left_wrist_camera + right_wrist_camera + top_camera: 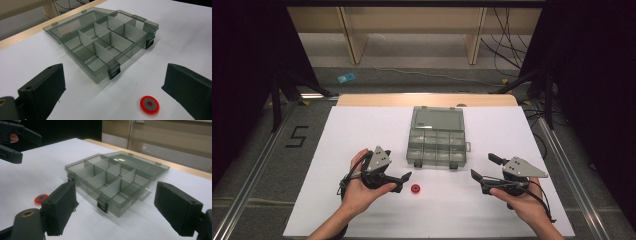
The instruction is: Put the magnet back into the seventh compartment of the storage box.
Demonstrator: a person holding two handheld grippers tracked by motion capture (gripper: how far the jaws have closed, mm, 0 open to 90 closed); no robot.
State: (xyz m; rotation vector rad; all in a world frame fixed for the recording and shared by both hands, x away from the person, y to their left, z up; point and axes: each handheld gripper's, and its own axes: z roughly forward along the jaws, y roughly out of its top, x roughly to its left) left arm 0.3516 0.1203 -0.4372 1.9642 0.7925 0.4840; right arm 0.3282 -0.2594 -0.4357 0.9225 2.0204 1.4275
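A smoky clear compartment box [434,162] lies open mid-table, its lid folded flat behind it and its several cells empty. A small red ring with a grey centre [415,189] rests on the white sheet in front of the box's left corner. My left gripper [403,182] is open just left of the ring, holding nothing. In the left gripper view the ring [149,105] lies near the right jaw, with the box [87,71] ahead. My right gripper [483,166] is open and empty, right of the box. The right gripper view shows the box [85,187], the ring [40,198] and the left gripper [30,147].
A white sheet [362,130] covers the table, and a wooden edge [427,99] shows at the back. A "5" mark [297,135] and a blue item [346,77] lie on the floor. Black stands and cables [512,55] flank the table.
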